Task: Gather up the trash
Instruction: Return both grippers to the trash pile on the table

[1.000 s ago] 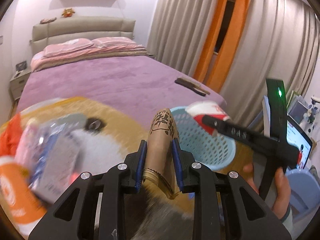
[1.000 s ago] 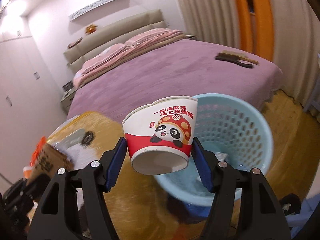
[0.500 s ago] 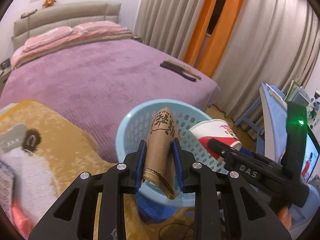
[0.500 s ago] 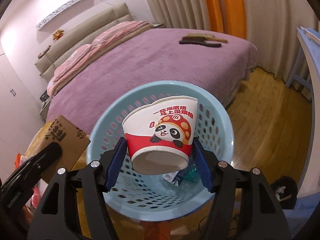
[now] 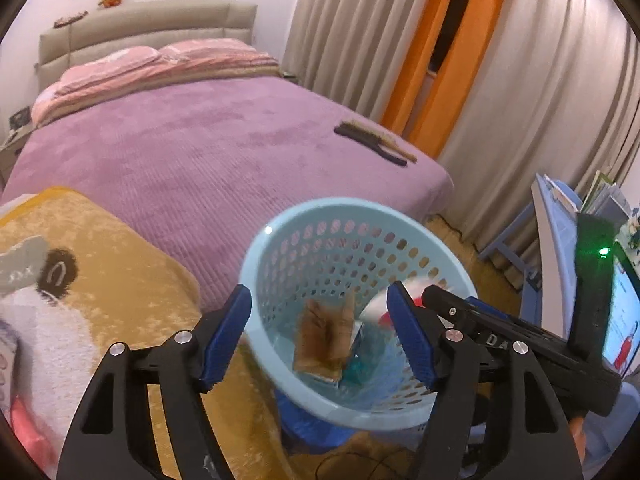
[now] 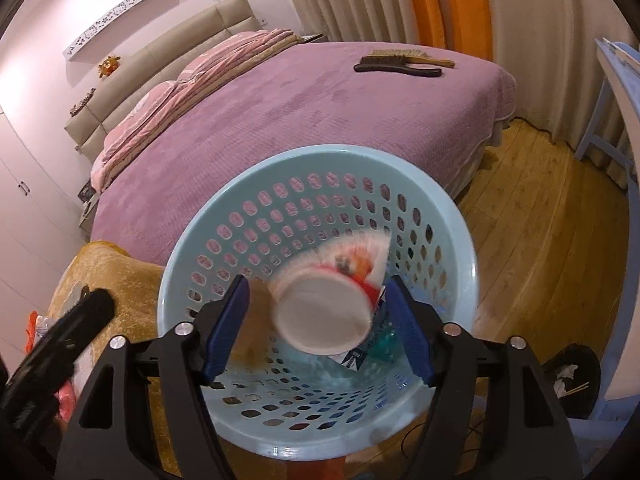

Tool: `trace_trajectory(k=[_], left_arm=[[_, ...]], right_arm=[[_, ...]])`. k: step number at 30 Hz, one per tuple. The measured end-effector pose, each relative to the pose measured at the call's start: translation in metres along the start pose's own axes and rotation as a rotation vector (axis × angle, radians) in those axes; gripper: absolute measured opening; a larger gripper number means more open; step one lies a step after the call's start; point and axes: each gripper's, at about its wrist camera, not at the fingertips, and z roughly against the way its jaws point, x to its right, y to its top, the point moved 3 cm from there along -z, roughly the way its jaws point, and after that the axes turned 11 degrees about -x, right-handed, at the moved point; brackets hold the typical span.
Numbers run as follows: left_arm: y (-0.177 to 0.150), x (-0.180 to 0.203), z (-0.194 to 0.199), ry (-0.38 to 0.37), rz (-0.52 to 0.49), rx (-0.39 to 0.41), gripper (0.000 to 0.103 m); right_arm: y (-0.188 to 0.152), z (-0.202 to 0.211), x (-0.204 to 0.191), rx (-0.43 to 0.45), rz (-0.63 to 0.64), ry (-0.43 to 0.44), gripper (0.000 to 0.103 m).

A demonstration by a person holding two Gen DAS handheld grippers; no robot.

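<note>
Wooden floor [image 6: 532, 240] at right, carrying a pale blue perforated basket [image 6: 456, 216] in the near middle. Purple-covered bed [image 6: 304, 120] beyond, filling the far left and centre; two long-handled brushes [image 6: 400, 65] lying side by side near its far right corner; pink pillows [image 5: 132, 58] and folded pink bedding at its far headboard end. Mustard-yellow plush blanket [image 5: 132, 280] spread over a near-left surface, just beside the basket.
</note>
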Motion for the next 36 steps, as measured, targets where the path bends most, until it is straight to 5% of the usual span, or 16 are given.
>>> trace_trajectory(k=[9,17,28,32,36], left_arm=[[-0.014,-0.014,0.061,-0.041,0.048,0.088,0.077],[-0.043,-0.028,0.143,0.020,0.032,0.192,0.079],[-0.114,-0.130,0.252,0.201,0.233,0.306,0.083],[-0.133,-0.175,0.264,0.260,0.317,0.277,0.083],[-0.150,-0.214,0.254,0.242,0.368,0.212,0.083]], right_arm=[[-0.011,0.030,-0.013,0.043,0.028,0.038,0.069],[-0.030,0.076,-0.063,0.110,0.139,0.111,0.069],[-0.082,0.093,-0.169,0.136,0.381,0.221,0.069],[-0.106,0.085,-0.213,0.108,0.479,0.257,0.069],[-0.128,0.069,-0.247,0.049,0.551,0.290,0.069]])
